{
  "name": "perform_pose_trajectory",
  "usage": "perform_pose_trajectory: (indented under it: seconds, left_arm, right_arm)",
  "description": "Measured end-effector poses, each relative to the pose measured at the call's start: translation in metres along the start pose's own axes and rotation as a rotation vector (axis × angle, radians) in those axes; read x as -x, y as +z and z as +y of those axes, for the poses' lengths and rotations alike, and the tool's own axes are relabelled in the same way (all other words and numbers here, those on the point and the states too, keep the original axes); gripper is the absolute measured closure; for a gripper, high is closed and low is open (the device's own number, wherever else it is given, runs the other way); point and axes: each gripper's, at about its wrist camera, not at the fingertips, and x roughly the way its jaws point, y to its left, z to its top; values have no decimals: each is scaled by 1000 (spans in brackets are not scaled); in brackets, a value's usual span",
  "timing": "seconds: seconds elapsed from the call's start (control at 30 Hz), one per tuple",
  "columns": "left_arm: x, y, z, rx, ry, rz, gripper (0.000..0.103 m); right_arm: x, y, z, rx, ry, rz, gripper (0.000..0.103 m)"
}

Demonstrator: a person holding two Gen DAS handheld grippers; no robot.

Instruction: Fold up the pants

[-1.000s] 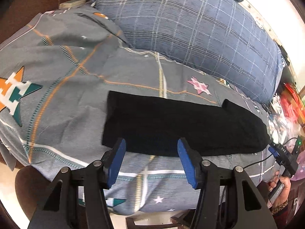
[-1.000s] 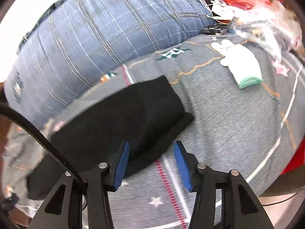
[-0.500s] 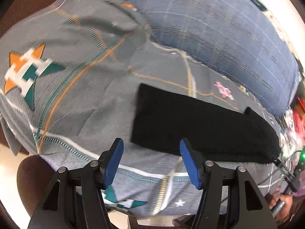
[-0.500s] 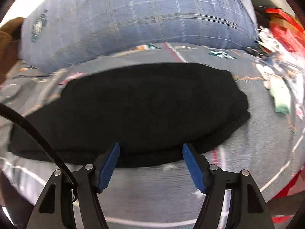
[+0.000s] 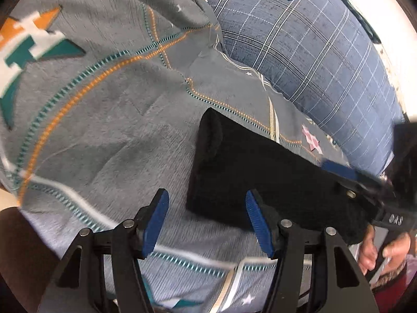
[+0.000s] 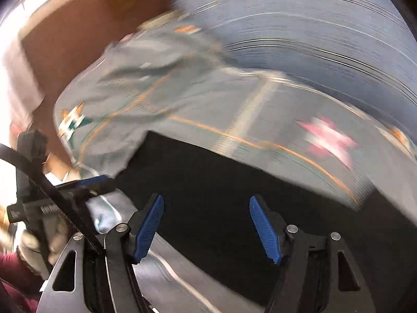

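Both my left fingers [image 5: 207, 220] and right fingers [image 6: 206, 224] hang open, empty, over the half-folded pants [image 5: 260, 174]; next I grip an end and fold across.

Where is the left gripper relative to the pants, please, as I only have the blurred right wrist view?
Observer: The left gripper is open, aimed at the near corner of the black pants; its pads are not pressing the cloth.
Operator: Thanks. How does that end lie?
Observer: Flat on the grey bedspread, its short edge straight.
Operator: And my right gripper?
Observer: The right gripper, whose jaws have just been opening on nothing, shows in the left wrist view above the pants' other half.
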Motion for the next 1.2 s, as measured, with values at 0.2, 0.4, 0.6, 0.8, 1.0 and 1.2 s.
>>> perform_pose_trajectory:
  seconds: [0.2,0.4,0.6,0.8,1.0,1.2]
  left_arm:
    - [-8,-5,19,62,-85,-9,57]
    - [-9,-8,32,121,-167,-47,57]
    - [-7,-15,26,92,-152,-84,57]
    - [-1,-21,30,137,-192,-74,53]
    - [-1,-24,20,110,-203,-61,53]
    - [-13,-17,4,85,-170,-50,53]
  right_arm:
    - [-74,58,32,145,49,149,29]
    - [-123,75,55,274,48,259,30]
    - [-140,68,80,402,-3,307,28]
    - [-120,57,92,470,-70,304,78]
    - [-95,59,79,390,-26,270,85]
    - [-97,62,81,379,-3,253,83]
